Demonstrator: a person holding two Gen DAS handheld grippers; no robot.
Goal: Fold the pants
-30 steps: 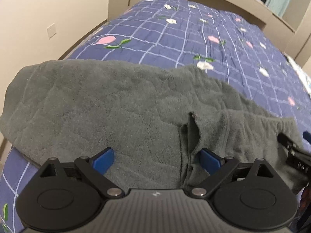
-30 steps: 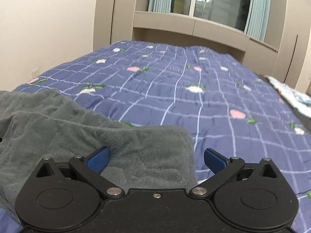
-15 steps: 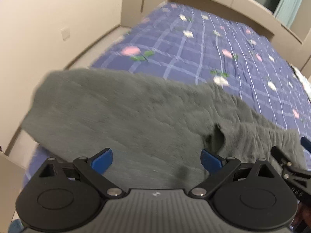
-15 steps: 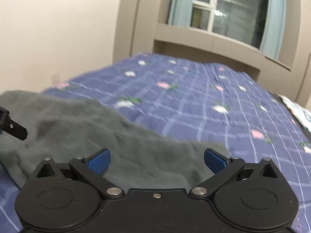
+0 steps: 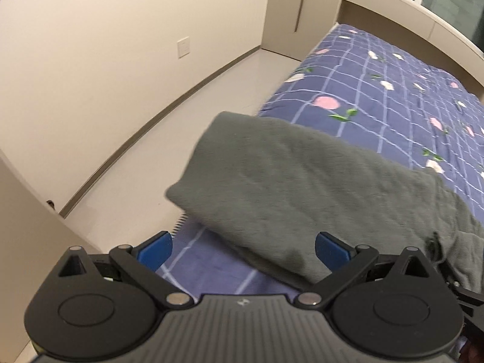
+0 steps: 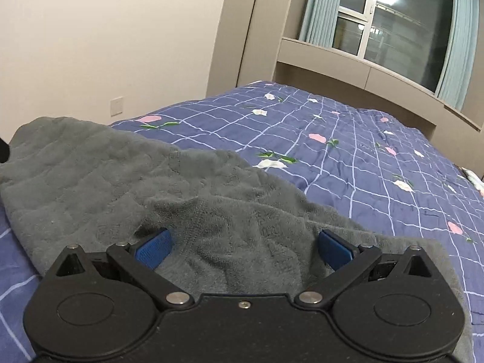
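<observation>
Grey fleece pants lie on the near left corner of the bed, their rounded end reaching the bed's left edge. They also show in the right wrist view, rumpled in the middle. My left gripper is open and empty, above the near edge of the pants. My right gripper is open and empty, with bunched grey fabric lying between and below its blue pads.
The bed has a blue checked quilt with flowers, stretching far and right. A pale floor and a beige wall lie left of the bed. A light panel stands at the near left. A window is behind the bed.
Both grippers have drawn back and turned left. The left wrist view now takes in the floor and the bed's left edge. The pants lie as before, with both grippers still open.
</observation>
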